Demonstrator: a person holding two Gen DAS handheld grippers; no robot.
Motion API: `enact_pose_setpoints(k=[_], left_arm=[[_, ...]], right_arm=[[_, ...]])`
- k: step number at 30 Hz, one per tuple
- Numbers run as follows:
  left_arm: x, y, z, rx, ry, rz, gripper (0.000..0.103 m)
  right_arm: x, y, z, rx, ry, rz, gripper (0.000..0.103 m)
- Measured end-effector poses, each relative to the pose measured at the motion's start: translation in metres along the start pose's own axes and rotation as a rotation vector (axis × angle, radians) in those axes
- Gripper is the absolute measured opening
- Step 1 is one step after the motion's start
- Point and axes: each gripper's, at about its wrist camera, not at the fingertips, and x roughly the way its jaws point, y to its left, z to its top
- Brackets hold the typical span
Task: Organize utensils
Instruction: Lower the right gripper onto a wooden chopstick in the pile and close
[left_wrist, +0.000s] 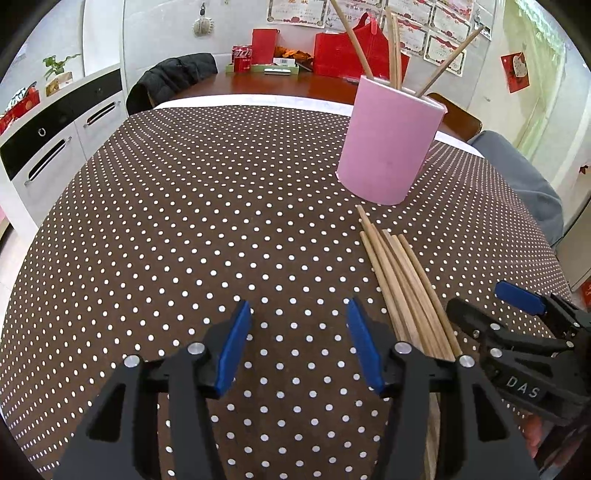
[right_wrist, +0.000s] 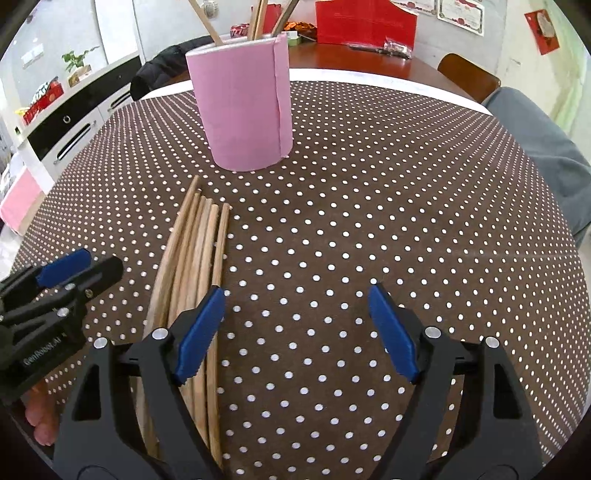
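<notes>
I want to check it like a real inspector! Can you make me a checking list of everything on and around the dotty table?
Surface: brown polka-dot tablecloth, flat.
Job's things: loose chopsticks lying bunched side by side in front of the pink holder; a few chopsticks stand inside it.
Clutter: nothing seen on the cloth.
Grippers: left gripper and right gripper both open, fingers empty, one on each side of the bunch.
Cables: nothing seen.
Surroundings: red bags, soda cans, white cabinet.
</notes>
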Motion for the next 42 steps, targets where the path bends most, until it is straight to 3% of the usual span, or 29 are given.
enact_pose_setpoints(k=[7, 11, 18, 19, 21, 22, 23, 29, 37, 42], left_arm=[[-0.005, 0.0, -0.001, 0.001, -0.007, -0.011, 0.055], [-0.007, 0.001, -0.002, -0.003, -0.007, -0.021, 0.055], [-0.005, -0.002, 0.0, 0.0, 0.005, -0.038, 0.055], [-0.005, -0.003, 0.0, 0.002, 0.009, -0.041, 0.055], [-0.002, -0.005, 0.001, 0.003, 0.017, -0.041, 0.055], [0.0, -0.007, 0.002, 0.002, 0.024, -0.042, 0.055], [0.001, -0.009, 0.003, 0.0, 0.041, -0.041, 0.055], [0.01, -0.022, 0.011, 0.01, 0.073, -0.05, 0.059], [0.027, -0.051, 0.019, 0.101, 0.076, 0.1, 0.062], [0.027, -0.053, 0.025, 0.075, 0.104, 0.085, 0.063]], right_arm=[[0.003, 0.008, 0.001, -0.024, 0.008, 0.01, 0.081], [0.008, 0.009, 0.005, -0.012, 0.015, -0.027, 0.088], [0.016, 0.017, 0.012, -0.071, -0.002, -0.071, 0.088], [0.016, 0.016, 0.012, -0.071, -0.003, -0.057, 0.083], [0.014, 0.014, 0.012, -0.073, -0.015, -0.017, 0.065], [0.012, 0.014, 0.012, -0.09, -0.027, -0.001, 0.034], [0.01, 0.016, 0.012, -0.116, -0.036, 0.02, 0.024], [0.005, 0.006, 0.006, -0.135, -0.034, 0.116, 0.011], [0.004, -0.018, 0.006, -0.027, -0.022, 0.251, 0.01], [0.003, -0.021, 0.008, 0.002, -0.017, 0.287, 0.01]])
